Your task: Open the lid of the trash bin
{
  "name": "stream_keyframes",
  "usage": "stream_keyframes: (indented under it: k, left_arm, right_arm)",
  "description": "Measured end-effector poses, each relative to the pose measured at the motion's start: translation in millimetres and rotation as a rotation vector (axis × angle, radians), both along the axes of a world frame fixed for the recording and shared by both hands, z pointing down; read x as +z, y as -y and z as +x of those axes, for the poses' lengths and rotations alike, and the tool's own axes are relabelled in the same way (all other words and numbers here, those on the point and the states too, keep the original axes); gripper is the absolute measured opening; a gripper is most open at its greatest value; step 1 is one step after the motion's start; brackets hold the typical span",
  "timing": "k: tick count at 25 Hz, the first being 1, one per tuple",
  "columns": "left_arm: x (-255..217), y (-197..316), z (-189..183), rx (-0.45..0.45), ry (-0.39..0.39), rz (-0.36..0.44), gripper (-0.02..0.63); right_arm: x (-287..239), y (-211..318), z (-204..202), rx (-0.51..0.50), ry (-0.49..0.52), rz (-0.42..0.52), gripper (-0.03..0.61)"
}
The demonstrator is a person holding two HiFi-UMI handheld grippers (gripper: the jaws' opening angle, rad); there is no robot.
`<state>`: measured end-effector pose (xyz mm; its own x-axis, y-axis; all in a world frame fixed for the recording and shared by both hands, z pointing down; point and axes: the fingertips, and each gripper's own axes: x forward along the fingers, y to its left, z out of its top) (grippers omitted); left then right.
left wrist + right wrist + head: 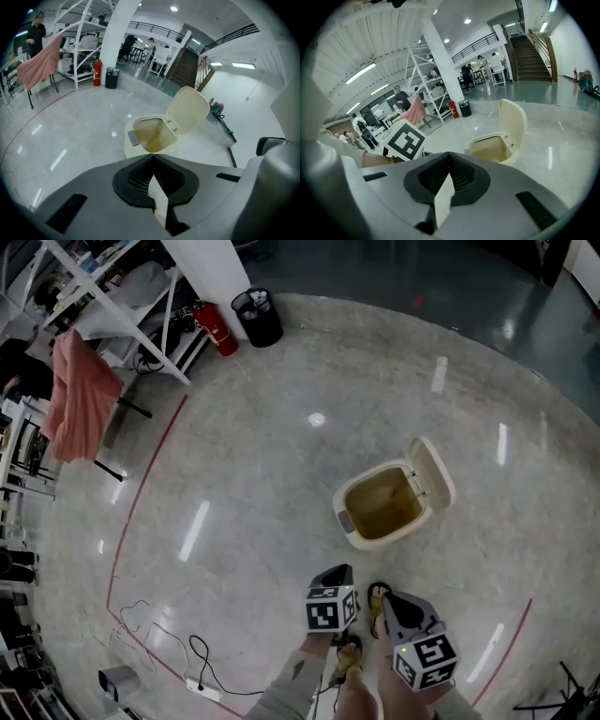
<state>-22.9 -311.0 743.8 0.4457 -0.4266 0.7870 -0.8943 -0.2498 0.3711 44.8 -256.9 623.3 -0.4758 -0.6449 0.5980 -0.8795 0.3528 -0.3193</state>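
One trash bin (377,542): cream and rounded, standing on the polished grey floor (244,474). Its inside looks yellowish-brown, and a small grey tab (345,520) sits on its front edge.
Lid (432,472): swung up and back on the hinge at the bin's far side, close to upright, with its pale underside facing the opening.
Where it stands: ahead of both tongs and well apart from them, with nothing touching it.
Left tongs (152,156): clenched, tips meeting, nothing between them, aimed at the bin's open mouth.
Right tongs (449,153): clenched likewise and empty, with the bin ahead and to the right of the tips.
Pose: the head view shows both tongs held low and side by side, close to the person's body, noses towards the bin. A grey sleeve (292,681) runs up to the left one.
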Motion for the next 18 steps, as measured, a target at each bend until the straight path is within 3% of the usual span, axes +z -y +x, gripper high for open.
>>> stream_keyframes:
  k: [11,18]
  left_arm:
    - [-139,-111,-7,0.048,-0.064,0.089,0.002]
    - [-231,-173,1,0.092,-0.135,0.171,0.002]
  right_arm:
    - [-82,-97,-8,-0.081,-0.087,0.067,0.003]
    - [-151,-141,-24,-0.081,-0.064,0.12,0.003]
